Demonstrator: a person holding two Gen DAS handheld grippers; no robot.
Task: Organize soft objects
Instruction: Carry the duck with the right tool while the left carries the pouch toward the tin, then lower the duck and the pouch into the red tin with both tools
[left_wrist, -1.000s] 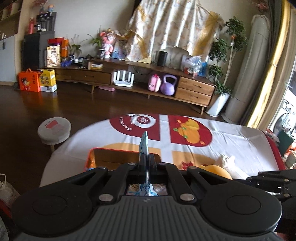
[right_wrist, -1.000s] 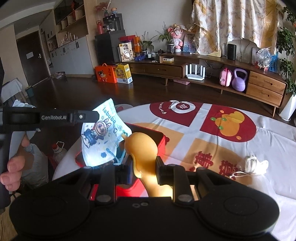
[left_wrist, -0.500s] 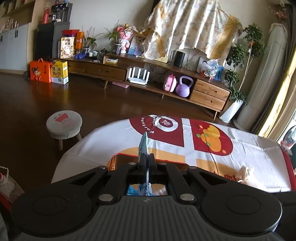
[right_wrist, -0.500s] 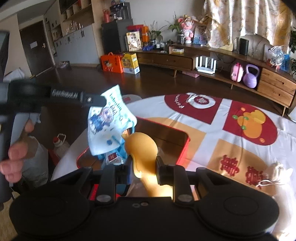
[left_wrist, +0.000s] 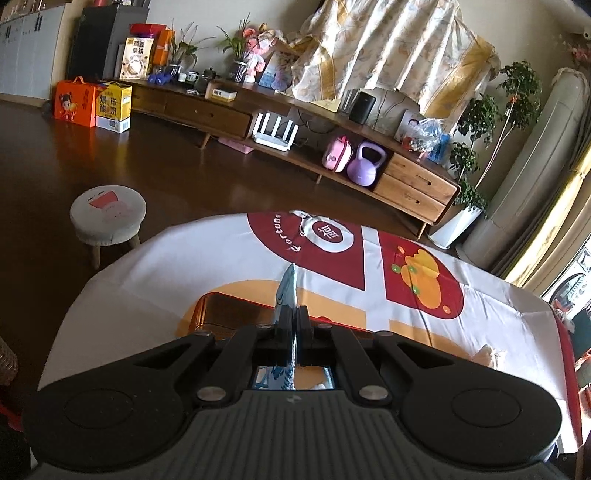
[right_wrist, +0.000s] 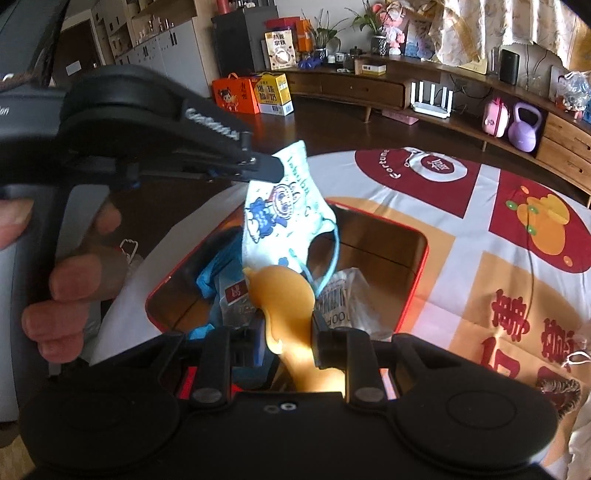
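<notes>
My left gripper is shut on a white cartoon-printed face mask with blue ear loops. The mask hangs over a red tin box on the table. My right gripper is shut on a soft yellow-orange toy, held just above the near part of the box. Inside the box lie blue cloth and clear plastic packets. A hand grips the left gripper's handle.
A white, red and orange printed tablecloth covers the round table. A small white soft thing with a string lies at the table's right. A low stool stands on the dark floor beyond the table's left edge.
Both grippers have moved down and forward toward the box with their loads. The mask now hangs over the box's opening, and the yellow toy sits closer above its contents.
</notes>
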